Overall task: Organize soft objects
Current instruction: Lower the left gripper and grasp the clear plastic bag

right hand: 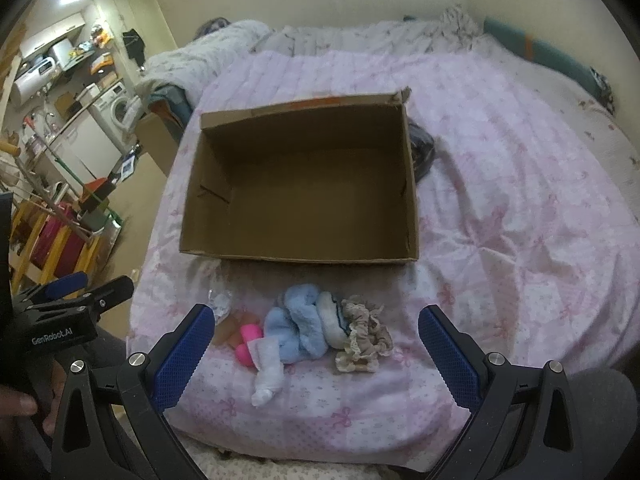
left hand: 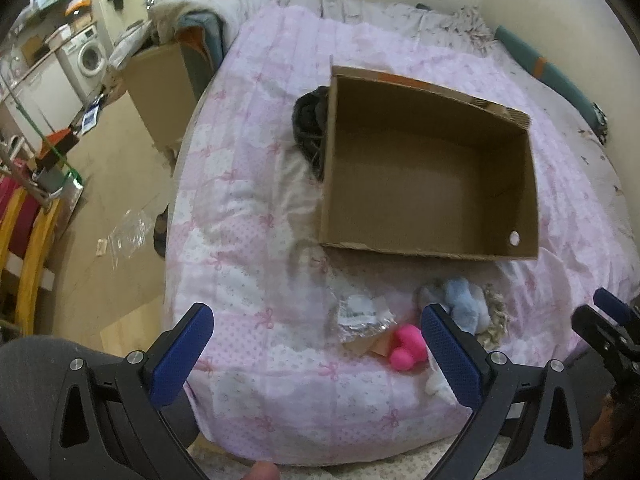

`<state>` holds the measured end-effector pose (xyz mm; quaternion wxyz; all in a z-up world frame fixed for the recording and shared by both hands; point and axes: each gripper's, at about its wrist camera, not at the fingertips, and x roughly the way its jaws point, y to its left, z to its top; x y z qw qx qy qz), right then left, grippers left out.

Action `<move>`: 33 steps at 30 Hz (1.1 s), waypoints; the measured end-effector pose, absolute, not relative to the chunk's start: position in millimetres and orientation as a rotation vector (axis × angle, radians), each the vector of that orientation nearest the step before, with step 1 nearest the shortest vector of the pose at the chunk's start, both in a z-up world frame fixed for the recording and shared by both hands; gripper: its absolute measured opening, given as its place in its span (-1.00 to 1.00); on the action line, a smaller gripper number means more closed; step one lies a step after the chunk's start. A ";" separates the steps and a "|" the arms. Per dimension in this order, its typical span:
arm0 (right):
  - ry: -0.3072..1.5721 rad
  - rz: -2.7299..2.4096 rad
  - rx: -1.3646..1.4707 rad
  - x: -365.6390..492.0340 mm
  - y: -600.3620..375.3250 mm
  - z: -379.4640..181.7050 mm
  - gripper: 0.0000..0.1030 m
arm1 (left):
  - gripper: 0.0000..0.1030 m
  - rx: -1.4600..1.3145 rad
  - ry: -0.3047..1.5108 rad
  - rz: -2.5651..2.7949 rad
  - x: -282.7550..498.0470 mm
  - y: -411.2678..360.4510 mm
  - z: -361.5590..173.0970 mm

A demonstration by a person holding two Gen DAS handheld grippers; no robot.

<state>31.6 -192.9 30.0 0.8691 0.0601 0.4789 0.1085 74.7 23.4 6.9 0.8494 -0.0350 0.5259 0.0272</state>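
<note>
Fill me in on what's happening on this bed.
A person holds a two-finger tool in each hand over a bed with a pink quilt. Both the left tool and the right tool are open and hold nothing. An empty cardboard box sits on the quilt. In front of it lies a small pile: a fluffy blue item, a white sock, a beige lace piece and a pink object. Nothing is in the box yet.
</note>
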 end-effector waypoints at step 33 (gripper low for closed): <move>1.182 0.165 0.201 83.9 -211.4 -52.7 1.00 | 0.88 -0.222 1.525 -0.072 140.2 -3.9 -147.3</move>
